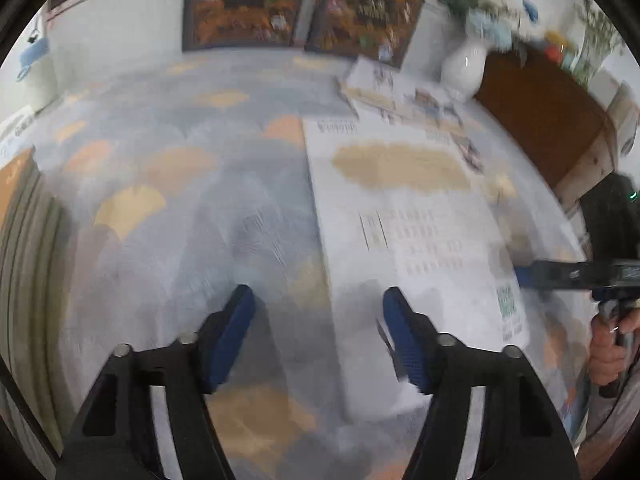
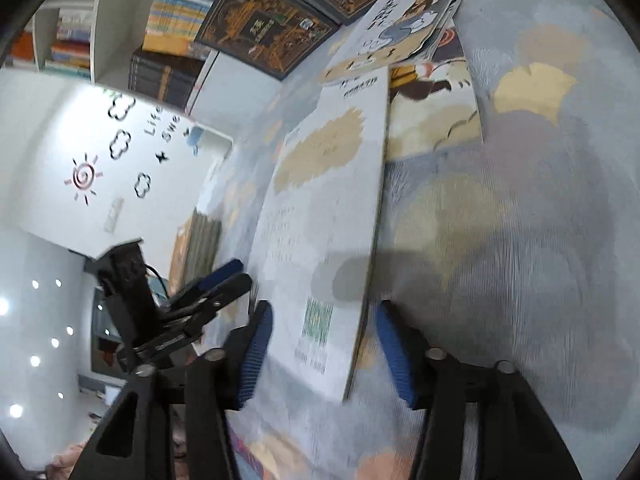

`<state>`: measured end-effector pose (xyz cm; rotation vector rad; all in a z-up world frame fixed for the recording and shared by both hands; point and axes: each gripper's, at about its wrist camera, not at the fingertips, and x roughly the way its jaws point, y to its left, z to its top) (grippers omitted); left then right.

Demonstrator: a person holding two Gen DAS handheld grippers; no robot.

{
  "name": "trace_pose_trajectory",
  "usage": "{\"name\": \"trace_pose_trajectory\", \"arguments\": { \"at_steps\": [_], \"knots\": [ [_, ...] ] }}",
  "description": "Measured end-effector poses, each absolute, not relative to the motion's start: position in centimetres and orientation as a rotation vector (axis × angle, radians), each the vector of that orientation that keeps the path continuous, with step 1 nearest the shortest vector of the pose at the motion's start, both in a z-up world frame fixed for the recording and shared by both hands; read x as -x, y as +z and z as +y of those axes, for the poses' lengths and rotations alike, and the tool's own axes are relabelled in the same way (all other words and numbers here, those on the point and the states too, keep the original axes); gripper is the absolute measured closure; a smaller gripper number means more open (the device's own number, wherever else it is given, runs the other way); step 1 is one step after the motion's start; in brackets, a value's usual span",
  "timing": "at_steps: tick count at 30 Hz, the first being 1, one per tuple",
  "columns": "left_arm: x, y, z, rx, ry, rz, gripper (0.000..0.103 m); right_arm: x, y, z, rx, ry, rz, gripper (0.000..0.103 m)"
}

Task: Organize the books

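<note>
— Looking at the white book (image 2: pixel 320 240), I am judging it light and thin: a large picture-book format with a stiff cover and a probably smooth, slippery face. It is lying flat on the patterned cloth of the counter (image 1: pixel 160 200), its near corner toward the person, its far end overlapping the other picture books (image 2: pixel 432 92) spread toward the back edge.

— Where are you thinking of taking hold?

— At the near short edge, close to the spine side, so the cover and pages are pinched together and not fanning. A grip on one corner alone is probably letting it droop and twist.

— And the fingers?

— The right gripper (image 2: pixel 326 354) is standing part open, its blue fingers (image 2: pixel 394 356) straddling the book's near corner without pressing on it. The left gripper (image 1: pixel 318 334) is also part open, empty, hovering over the book's left edge and the cloth.

— Any writing you are reading?

— A green square code (image 2: pixel 318 318) is sitting near the bottom of the back cover; the printed lines are too blurred to read. On the white wall, decal letters (image 2: pixel 162 124) are showing "Life" and "Swe", cut off. Two dark ornate books (image 1: pixel 304 4) are leaning against the wall at the back edge, titles unreadable.
</note>
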<state>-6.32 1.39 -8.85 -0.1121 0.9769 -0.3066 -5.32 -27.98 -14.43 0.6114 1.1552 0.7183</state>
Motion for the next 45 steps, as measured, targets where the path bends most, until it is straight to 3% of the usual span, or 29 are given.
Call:
{"name": "trace_pose_trajectory", "arguments": {
  "at_steps": [5, 14, 18, 22, 32, 35, 39, 42, 45],
  "knots": [
    [6.3, -8.9, 1.7, 0.117, -0.320, 0.958, 0.046, 3.9, -15.1, -28.1, -0.631, 0.746, 1.127, 0.073],
    [6.7, -9.0, 1.2, 0.086, -0.355, 0.953, 0.046, 3.0, -14.5, -24.7, -0.551, 0.875, 1.090, 0.073],
    [6.7, -9.0, 1.7, 0.117, -0.378, 0.955, 0.046, 2.2, -14.7, -23.6, -0.565, 0.810, 1.102, 0.089],
    [6.4, -8.7, 2.3, 0.187, -0.414, 0.978, 0.046, 1.6, -14.0, -24.4, -0.705, 0.796, 1.115, 0.094],
    [10.8, -2.3, 4.0, 0.250, -0.465, 0.875, 0.044, 2.2, 2.7, -17.0, -0.170, 0.682, 1.102, 0.096],
    [11.9, -1.8, 5.9, 0.242, -0.437, 0.883, 0.044, 4.6, 1.4, -12.6, -0.067, 0.735, 1.126, 0.095],
    [13.5, -2.7, 8.0, 0.312, -0.436, 0.914, 0.044, 7.5, -4.8, -7.5, 0.023, 0.792, 1.234, 0.093],
    [14.4, -2.9, 8.0, 0.311, -0.429, 0.903, 0.044, 8.8, -7.7, -5.1, 0.127, 0.817, 1.261, 0.087],
    [14.1, -3.5, 7.6, 0.308, -0.432, 0.926, 0.044, 9.0, -8.1, -4.1, 0.123, 0.896, 1.296, 0.088]
  ]
}}
